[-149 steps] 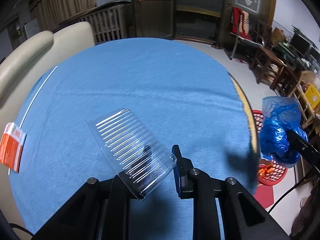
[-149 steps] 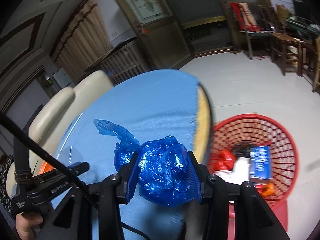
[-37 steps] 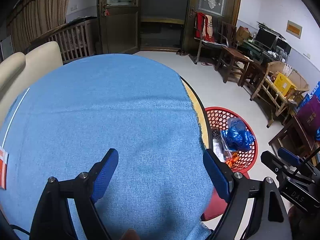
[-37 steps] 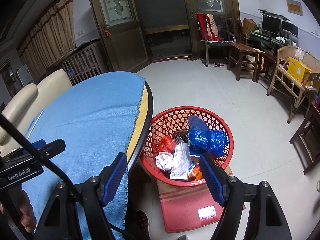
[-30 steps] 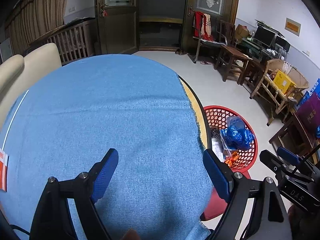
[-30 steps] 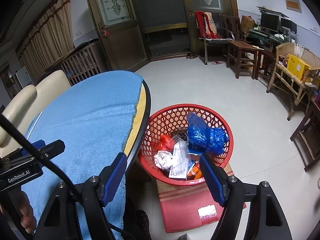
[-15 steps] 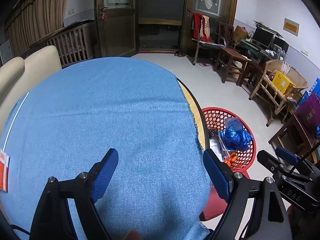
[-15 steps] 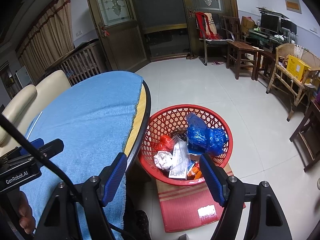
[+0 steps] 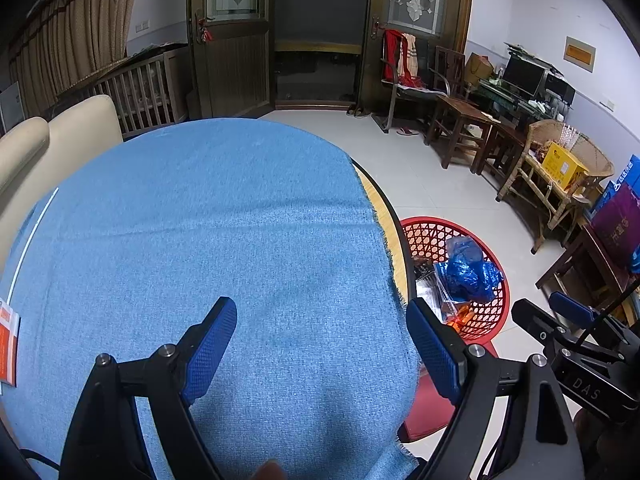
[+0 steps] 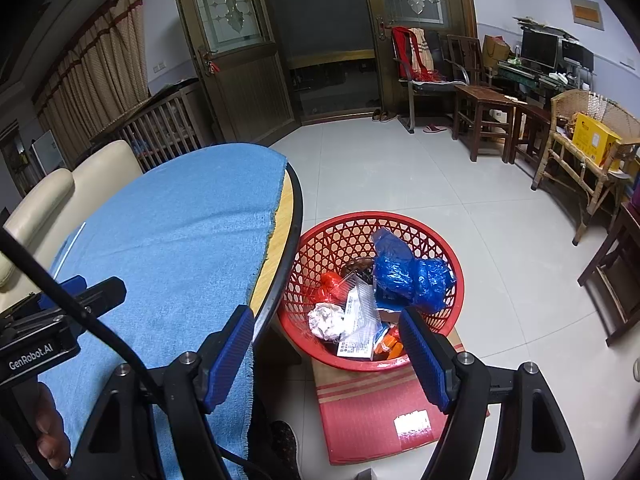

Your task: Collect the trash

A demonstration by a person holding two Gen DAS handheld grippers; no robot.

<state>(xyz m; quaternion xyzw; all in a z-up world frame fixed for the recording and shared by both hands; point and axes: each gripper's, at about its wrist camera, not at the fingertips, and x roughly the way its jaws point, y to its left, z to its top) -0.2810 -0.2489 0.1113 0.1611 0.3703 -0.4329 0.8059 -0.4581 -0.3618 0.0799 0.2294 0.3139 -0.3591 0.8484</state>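
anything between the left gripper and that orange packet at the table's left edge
Nothing visible does. The left gripper hangs open and empty over the blue cloth, and only bare cloth lies between it and the orange packet at the far left edge. The packet is partly cut off by the picture's edge, so its far side is unseen.

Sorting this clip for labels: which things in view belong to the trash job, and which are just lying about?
Job:
- red basket
- blue bag in it
- clear tray in it
- crumpled paper in it
- orange packet at the table's edge
- left gripper, open
- right gripper, open

Lying about:
- blue cloth
- sofa
- yellow box
- monitor
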